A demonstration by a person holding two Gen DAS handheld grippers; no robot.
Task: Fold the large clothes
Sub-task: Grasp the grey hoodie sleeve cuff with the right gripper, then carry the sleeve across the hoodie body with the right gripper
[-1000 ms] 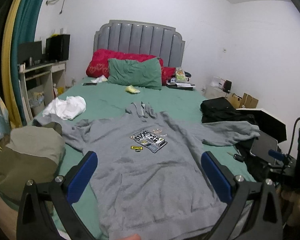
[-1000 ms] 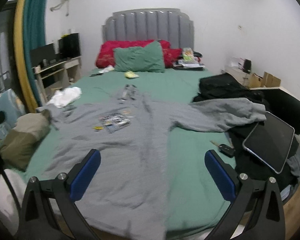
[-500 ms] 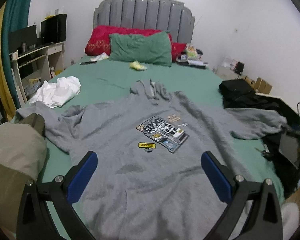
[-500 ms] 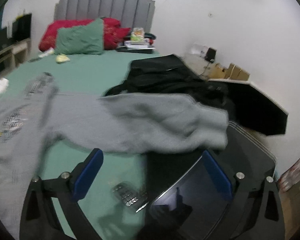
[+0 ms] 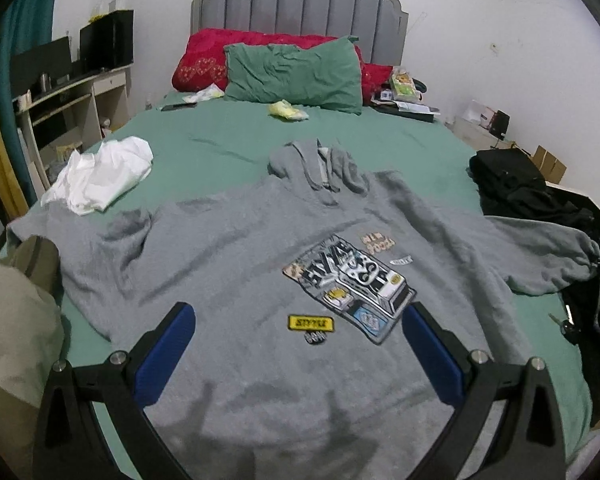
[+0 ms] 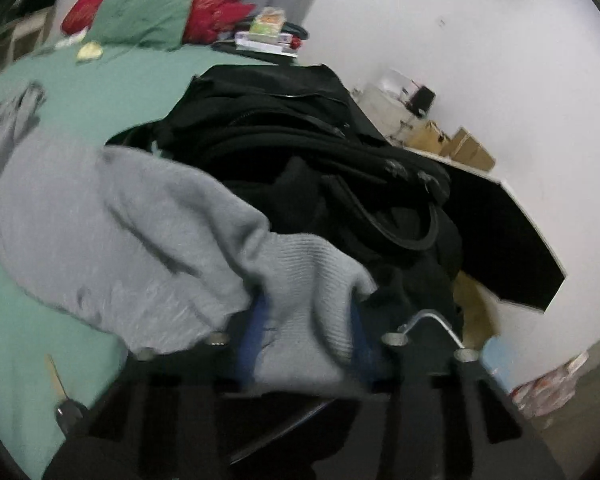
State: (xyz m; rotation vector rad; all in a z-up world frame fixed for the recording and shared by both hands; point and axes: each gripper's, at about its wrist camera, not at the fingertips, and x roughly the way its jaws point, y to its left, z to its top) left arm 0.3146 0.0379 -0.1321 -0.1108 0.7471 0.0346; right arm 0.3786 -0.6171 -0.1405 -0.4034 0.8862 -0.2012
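- Right gripper (image 6: 306, 344) had just been closing; its jaws were now clamped on the ribbed cuff (image 6: 308, 280) of the grey hoodie (image 5: 260, 280). A second ago they stood wide over the hem with nothing between them.
- That view was blurred, so I couldn't tell how deep the bite was.
- Left gripper (image 5: 296, 344) was spread wide, nothing between the blue pads (image 5: 164, 352), hovering over the hoodie's chest. It had come in closer and lower than a second ago.
- Hoodie lay face up and flat across the foot half of the bed (image 5: 380, 136), hood (image 5: 320, 168) toward the headboard. One sleeve (image 5: 540, 252) ran to the bed's right edge, the other to the left edge.
- Meaning, as I read it: first sleeve was secured, so folding it in across the body looked like the step in hand. No fold was made yet.
- Risk: cuff sat against the black bag (image 6: 300, 152) at the right edge; a pull might drag it.
- Count:
  - 1 grey hoodie, 2 sleeves, 1 hood.
  - 1 white garment (image 5: 100, 176), crumpled near the left edge.
  - 1 green pillow (image 5: 292, 72), plus red bedding behind it.
  - 1 key fob (image 6: 66, 412) with key, on the sheet near the right edge.
  - 1 olive-beige bundle (image 5: 12, 320) at the near-left corner.
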